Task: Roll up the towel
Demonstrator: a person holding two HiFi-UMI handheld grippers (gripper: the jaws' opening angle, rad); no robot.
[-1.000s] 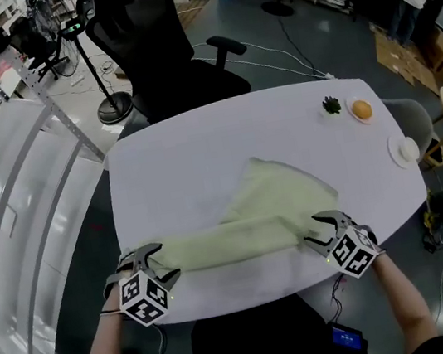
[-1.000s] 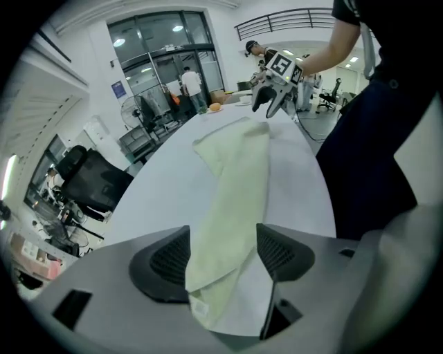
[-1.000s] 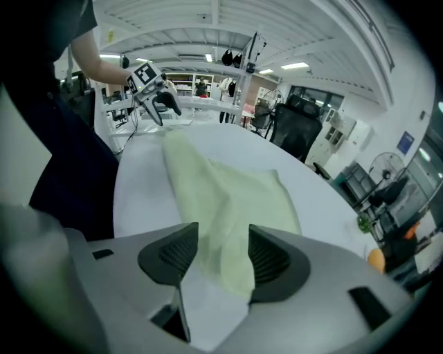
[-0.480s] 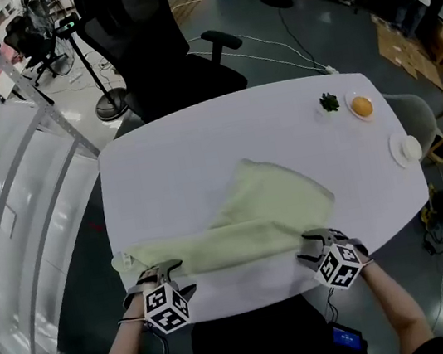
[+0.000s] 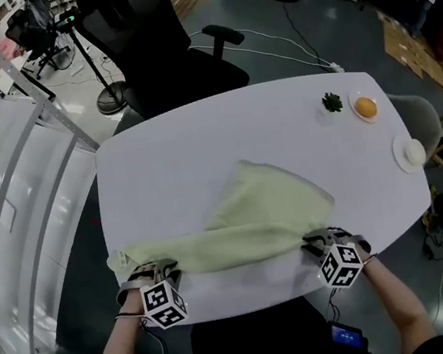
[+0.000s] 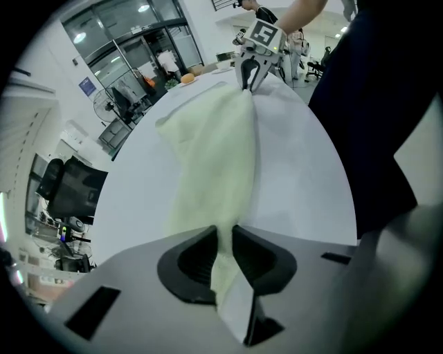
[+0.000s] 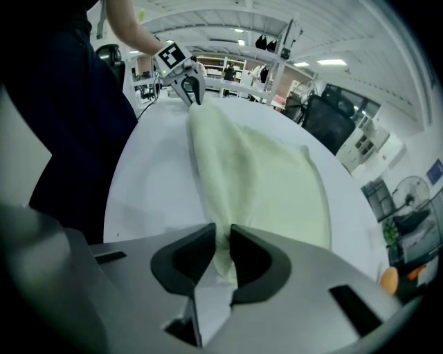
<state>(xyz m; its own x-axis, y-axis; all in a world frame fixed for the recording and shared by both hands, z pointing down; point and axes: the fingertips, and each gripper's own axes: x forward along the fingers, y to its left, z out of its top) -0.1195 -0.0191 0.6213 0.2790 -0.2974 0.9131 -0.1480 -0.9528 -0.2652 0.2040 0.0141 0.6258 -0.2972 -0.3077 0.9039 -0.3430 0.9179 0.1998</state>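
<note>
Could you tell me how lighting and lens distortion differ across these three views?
Head view: evenly lit and sharp, the towel casting only a faint shadow on the white table, glare on the glossy floor at left. Left gripper view: strong fisheye bending the table edge, black corners. Right gripper view: same fisheye, bright ceiling lamps, towel soft nearest the lens.

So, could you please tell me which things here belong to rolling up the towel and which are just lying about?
For the job:
towel; left gripper and right gripper, jaws closing with the towel's near edge between them.

Lying about:
orange ball on a plate; small green thing; white disc; office chair.
</note>
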